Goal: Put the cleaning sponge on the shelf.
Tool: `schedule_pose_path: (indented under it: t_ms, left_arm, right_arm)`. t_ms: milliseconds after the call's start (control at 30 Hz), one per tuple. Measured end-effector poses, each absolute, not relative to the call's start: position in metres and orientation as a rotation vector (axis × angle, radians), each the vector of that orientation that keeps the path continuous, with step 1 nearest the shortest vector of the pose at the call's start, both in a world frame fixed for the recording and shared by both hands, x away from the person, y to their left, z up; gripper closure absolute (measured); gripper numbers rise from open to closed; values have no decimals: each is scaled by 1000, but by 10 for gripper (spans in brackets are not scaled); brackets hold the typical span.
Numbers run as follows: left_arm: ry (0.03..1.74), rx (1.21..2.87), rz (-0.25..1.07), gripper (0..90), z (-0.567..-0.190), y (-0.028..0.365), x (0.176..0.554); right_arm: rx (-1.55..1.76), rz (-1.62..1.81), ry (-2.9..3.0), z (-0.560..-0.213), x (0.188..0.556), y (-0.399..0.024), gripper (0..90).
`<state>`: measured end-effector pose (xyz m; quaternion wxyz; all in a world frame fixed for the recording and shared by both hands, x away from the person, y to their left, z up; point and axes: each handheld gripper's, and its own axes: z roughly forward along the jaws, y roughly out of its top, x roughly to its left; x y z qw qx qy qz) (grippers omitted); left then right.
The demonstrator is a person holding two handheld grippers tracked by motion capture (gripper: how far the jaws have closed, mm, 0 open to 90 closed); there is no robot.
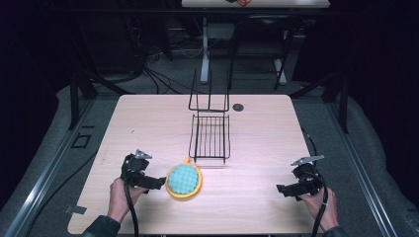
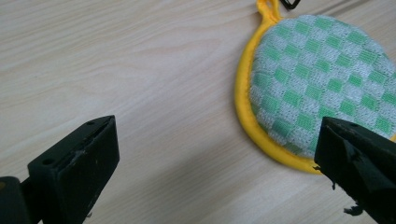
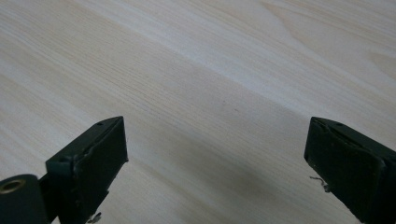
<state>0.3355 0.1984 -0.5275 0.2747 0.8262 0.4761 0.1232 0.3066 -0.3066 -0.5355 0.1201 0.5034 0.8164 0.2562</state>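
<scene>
Two black jaws of the right gripper (image 3: 217, 154) rise from the bottom corners, set wide apart with nothing between them — just the pale wooden table (image 3: 196, 70) beneath. The grain runs in slanting streaks across the table top, and a soft shadow lies on the wood between the jaws.

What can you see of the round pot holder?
The pot holder is a round, padded-looking cloth pad with a green-and-white checked woven face and a yellow fabric border, with a small yellow loop at its far edge. It lies flat on the wooden table, just in front of the black wire rack. The left gripper sits at its left edge, jaws open, not gripping it.
</scene>
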Motion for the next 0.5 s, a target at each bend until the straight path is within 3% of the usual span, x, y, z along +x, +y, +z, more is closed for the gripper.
schedule_pose_path:
  t_ms: [500]
  left_arm:
    - [1230,2246,280,2,-524,169,354]
  right_arm:
    - [1456,750,2400,-535,307,-303,63]
